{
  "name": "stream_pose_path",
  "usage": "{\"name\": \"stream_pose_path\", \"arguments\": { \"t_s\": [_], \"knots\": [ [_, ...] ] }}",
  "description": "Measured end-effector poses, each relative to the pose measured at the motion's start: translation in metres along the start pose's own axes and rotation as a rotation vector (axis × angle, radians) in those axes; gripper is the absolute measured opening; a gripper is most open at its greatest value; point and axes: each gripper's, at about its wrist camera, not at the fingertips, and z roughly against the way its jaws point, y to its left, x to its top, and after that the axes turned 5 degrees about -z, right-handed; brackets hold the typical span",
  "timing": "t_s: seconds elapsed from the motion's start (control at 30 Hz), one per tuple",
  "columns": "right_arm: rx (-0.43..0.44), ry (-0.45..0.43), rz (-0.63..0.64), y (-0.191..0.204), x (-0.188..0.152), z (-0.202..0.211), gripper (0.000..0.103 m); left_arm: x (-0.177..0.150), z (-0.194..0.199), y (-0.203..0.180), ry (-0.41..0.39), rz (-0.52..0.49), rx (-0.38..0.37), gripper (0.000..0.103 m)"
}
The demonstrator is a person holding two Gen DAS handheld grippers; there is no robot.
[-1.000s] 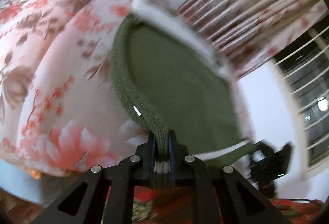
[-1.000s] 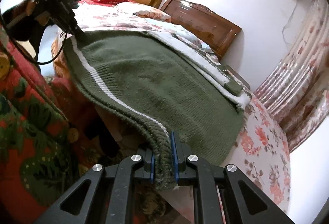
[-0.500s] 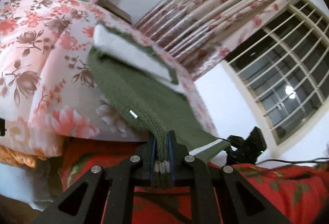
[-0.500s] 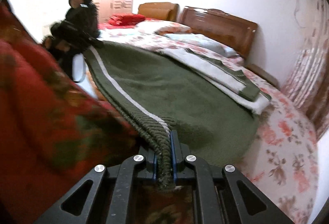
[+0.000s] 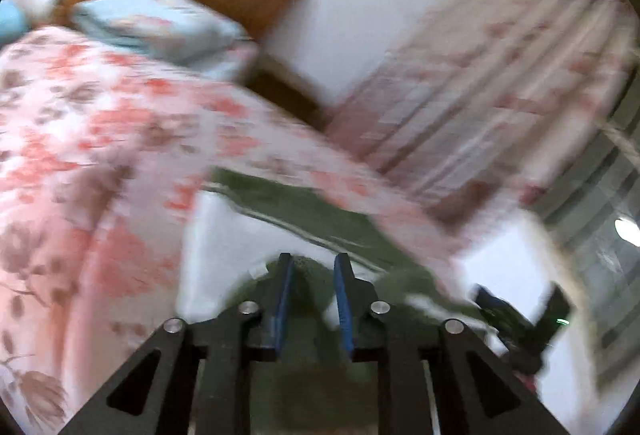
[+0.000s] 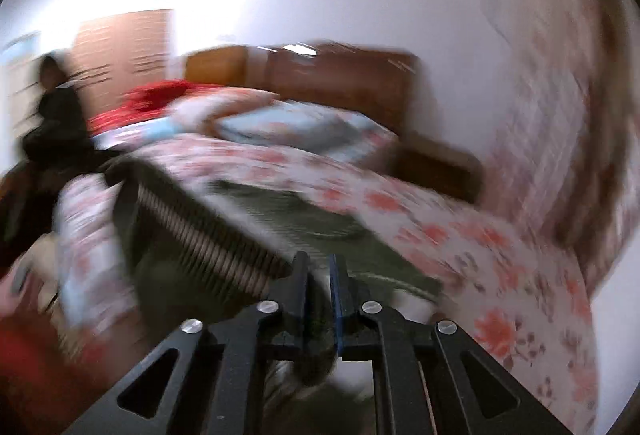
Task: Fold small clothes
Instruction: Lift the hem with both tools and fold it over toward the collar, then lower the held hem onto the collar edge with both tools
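Observation:
The green knit sweater [image 5: 320,219] with white stripes lies on the floral bedcover, blurred by motion. My left gripper [image 5: 313,259] is right over its near edge. Its jaws are opening, and the blue pads stand apart with loose green knit between and below them. In the right wrist view the sweater [image 6: 288,219] spreads ahead, its ribbed hem [image 6: 216,239] running off to the left. My right gripper [image 6: 318,257] has its jaws close together on dark green knit. The right gripper [image 5: 520,315] also shows as a dark shape low on the right in the left wrist view.
The bed [image 6: 460,235] has a pink floral cover, light blue pillows [image 5: 160,31] and a wooden headboard [image 6: 340,75]. Floral curtains [image 5: 500,75] hang on the right. A person in dark clothes [image 6: 52,115] sits at the far left by red bedding [image 6: 152,99].
Both grippers have swung forward over the bed, carrying the sweater's hem onto the rest of the garment. The left jaws, earlier shut on the hem, have parted. Both views are now blurred.

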Motion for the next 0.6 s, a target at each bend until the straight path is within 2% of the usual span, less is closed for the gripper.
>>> {"name": "stream_pose_path", "arguments": {
  "t_s": [0.03, 0.07, 0.1, 0.13, 0.2, 0.27, 0.4, 0.53, 0.6],
  "knots": [
    [-0.046, 0.042, -0.061, -0.012, 0.001, -0.021, 0.069, -0.002, -0.007, 0.003, 0.013, 0.031, 0.04, 0.022],
    [-0.087, 0.094, -0.113, -0.021, -0.001, -0.04, 0.103, -0.007, -0.009, 0.005, 0.019, 0.042, 0.044, 0.024],
    [-0.103, 0.112, -0.143, -0.024, -0.004, -0.047, 0.103, -0.013, -0.008, 0.007, 0.015, 0.041, 0.043, 0.026],
    [-0.081, 0.105, -0.183, -0.026, -0.013, -0.048, 0.103, -0.023, -0.002, 0.008, 0.0, 0.019, 0.069, 0.028],
    [-0.039, 0.089, -0.227, -0.026, -0.031, -0.039, 0.103, -0.038, 0.009, 0.01, -0.026, -0.029, 0.124, 0.03],
    [-0.047, 0.083, -0.245, -0.027, -0.048, -0.027, 0.103, -0.057, 0.023, 0.017, -0.053, -0.067, 0.16, 0.034],
    [-0.013, 0.095, -0.293, -0.033, -0.064, -0.014, 0.103, -0.076, 0.032, 0.025, -0.039, -0.135, 0.184, 0.035],
    [-0.013, 0.158, -0.324, -0.041, -0.062, -0.019, 0.103, -0.084, 0.036, 0.003, -0.058, -0.334, 0.256, 0.035],
    [-0.025, 0.174, -0.332, -0.042, -0.062, -0.027, 0.103, -0.085, 0.035, -0.008, -0.066, -0.4, 0.26, 0.036]
  ]
}}
